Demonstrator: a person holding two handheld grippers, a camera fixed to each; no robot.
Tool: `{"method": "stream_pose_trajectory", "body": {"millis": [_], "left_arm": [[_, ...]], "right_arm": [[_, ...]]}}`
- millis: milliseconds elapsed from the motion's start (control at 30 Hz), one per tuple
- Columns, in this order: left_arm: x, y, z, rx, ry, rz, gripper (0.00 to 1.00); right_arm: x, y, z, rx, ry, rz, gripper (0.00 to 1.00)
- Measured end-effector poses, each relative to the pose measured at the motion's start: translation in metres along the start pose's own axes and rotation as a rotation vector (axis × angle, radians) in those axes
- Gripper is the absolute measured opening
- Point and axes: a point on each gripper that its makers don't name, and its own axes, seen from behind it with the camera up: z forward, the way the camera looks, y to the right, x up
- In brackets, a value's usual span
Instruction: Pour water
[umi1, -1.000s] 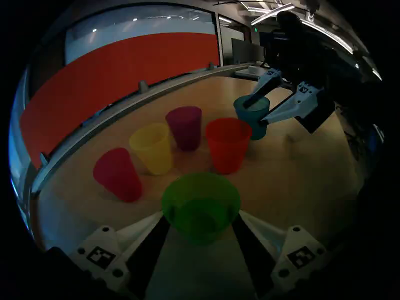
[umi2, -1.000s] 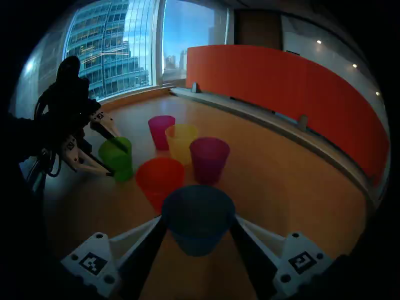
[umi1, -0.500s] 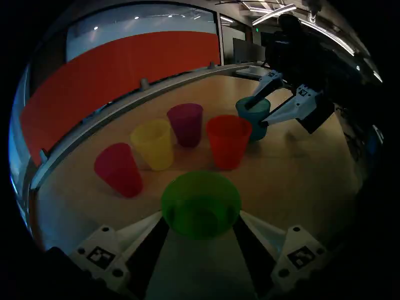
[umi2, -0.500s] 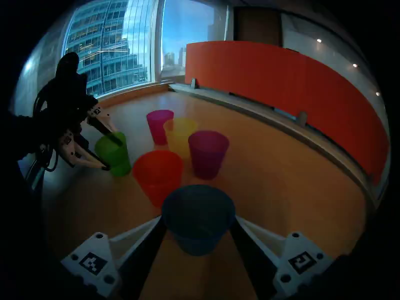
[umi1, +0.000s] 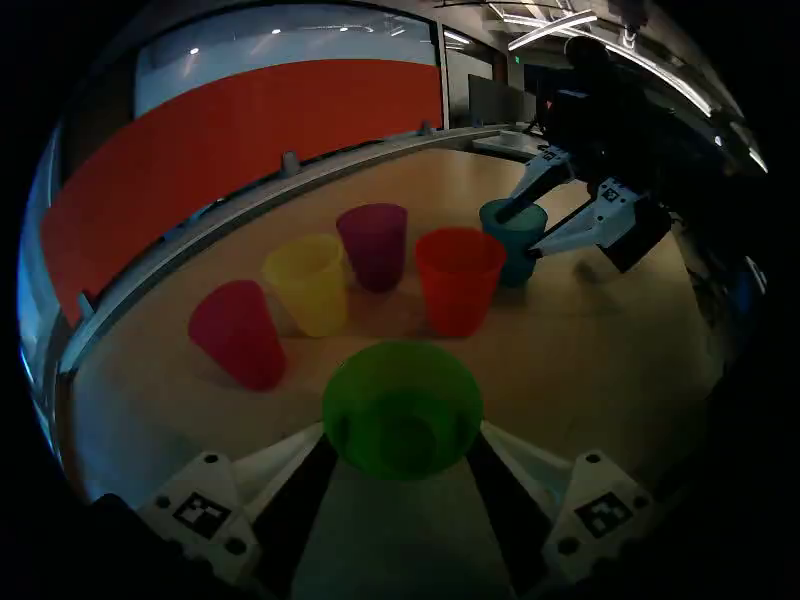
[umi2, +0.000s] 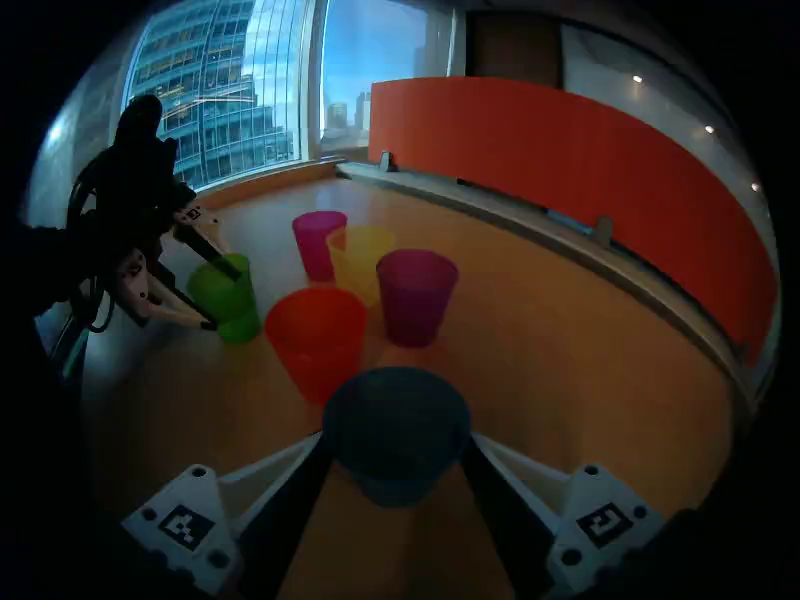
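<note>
- Left gripper (umi1: 402, 436): jaws closed on a green cup (umi1: 402, 400), which is upright, near one counter (umi1: 600, 340) edge.
- Right gripper (umi2: 396, 440): jaws clamp a blue cup (umi2: 396, 425), also upright, across the cluster from the green one.
- Between them, mid-counter: pink cup (umi1: 238, 333), yellow cup (umi1: 307, 283), purple cup (umi1: 374, 243) and orange cup (umi1: 458, 279), close together and untouched.
- Water: too dim to tell whether either held cup has any.
- Step, as judged: both cups gripped, pour not yet begun.
- Next move calls for carrying one held cup over a receiving rim, then tilting slowly. Which cup receives, I cannot tell.
</note>
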Motion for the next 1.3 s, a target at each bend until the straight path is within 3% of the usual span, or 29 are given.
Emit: {"method": "stream_pose_trajectory", "body": {"millis": [533,733,1300], "left_arm": [[-0.002,-0.003,0.000,0.000,-0.010,-0.016,0.83],[-0.002,-0.001,0.000,-0.014,-0.016,-0.029,0.87],[-0.010,-0.003,-0.008,0.003,-0.027,-0.027,0.90]], "right_arm": [[-0.010,0.001,-0.001,-0.012,-0.013,-0.005,0.91],[-0.011,-0.001,0.000,-0.012,-0.018,-0.010,1.00],[-0.013,0.000,-0.011,-0.025,-0.011,0.002,1.00]]}}
